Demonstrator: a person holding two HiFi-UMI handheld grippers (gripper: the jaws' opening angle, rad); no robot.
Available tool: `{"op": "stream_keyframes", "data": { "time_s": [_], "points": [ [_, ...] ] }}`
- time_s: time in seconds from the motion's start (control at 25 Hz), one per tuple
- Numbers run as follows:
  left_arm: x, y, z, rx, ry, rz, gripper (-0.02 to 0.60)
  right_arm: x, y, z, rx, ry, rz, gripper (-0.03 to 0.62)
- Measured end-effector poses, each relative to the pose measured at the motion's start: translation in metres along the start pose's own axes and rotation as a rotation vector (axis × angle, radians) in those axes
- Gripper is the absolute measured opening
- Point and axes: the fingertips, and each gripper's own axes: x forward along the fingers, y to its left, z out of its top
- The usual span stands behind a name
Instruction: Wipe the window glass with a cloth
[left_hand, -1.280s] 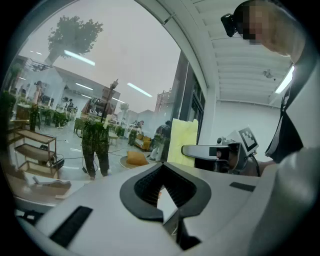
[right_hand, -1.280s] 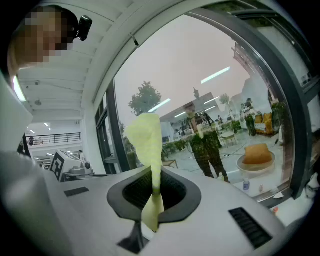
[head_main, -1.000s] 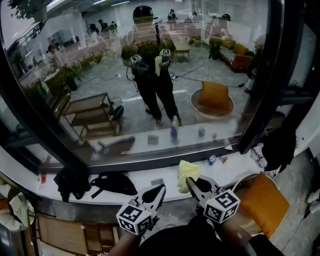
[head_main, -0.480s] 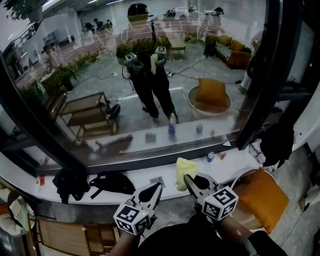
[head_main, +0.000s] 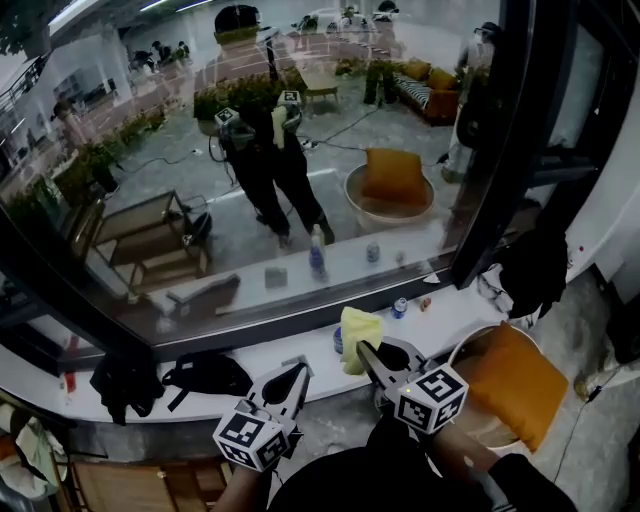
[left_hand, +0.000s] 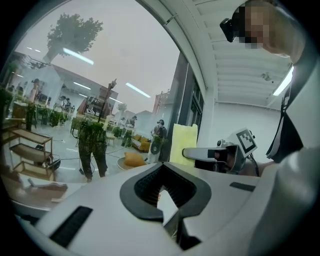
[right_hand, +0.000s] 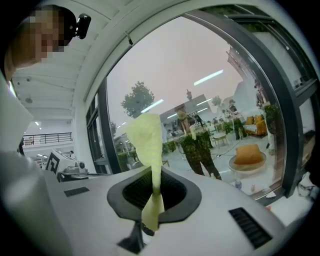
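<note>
- Head view: approach seems to be the step in hand, with wiping not yet begun. The right hand-held gripper (head_main: 366, 352) is clamped on the yellow cloth (head_main: 358, 330), which stands up above the sill (head_main: 450, 316), apart from the glass (head_main: 250, 170). The left hand-held gripper (head_main: 297, 376) hangs just beside it.
- Left gripper view: its jaws are together with nothing between them. The cloth shows ahead and to the right.
- Right gripper view: the jaws pinch the cloth low down, and the free end flops upward. The pane lies ahead.
- Next move, as I judge it: raise the cloth and press its free end flat on the glass.
- Room: the pane runs wide to the left, but the dark post (head_main: 487, 150) bounds strokes on the right. A can (head_main: 398, 307) and a bag (head_main: 205, 372) crowd the sill below.
</note>
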Motion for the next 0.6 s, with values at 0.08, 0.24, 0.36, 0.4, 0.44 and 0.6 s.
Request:
{"op": "stream_keyframes", "data": {
  "time_s": [0.08, 0.24, 0.36, 0.4, 0.44, 0.6],
  "points": [
    [0.011, 0.0, 0.002, 0.004, 0.002, -0.006, -0.002, 0.001, -0.014, 0.007, 0.0, -0.006, -0.015, 0.038],
    [0.036, -0.002, 0.013, 0.004, -0.009, -0.011, -0.002, 0.005, -0.044, 0.026, -0.009, -0.021, -0.04, 0.038],
    [0.06, -0.004, 0.022, 0.011, -0.011, -0.017, -0.002, 0.009, -0.073, 0.044, -0.018, -0.036, -0.064, 0.038],
    [0.069, -0.004, 0.026, 0.016, -0.01, -0.017, -0.002, 0.01, -0.083, 0.049, -0.021, -0.04, -0.073, 0.038],
    [0.079, -0.005, 0.03, 0.018, -0.01, -0.018, -0.002, 0.011, -0.094, 0.055, -0.023, -0.044, -0.082, 0.038],
    [0.119, -0.007, 0.032, 0.021, -0.007, -0.045, -0.002, 0.015, -0.142, 0.075, -0.032, -0.061, -0.117, 0.038]
  ]
}}
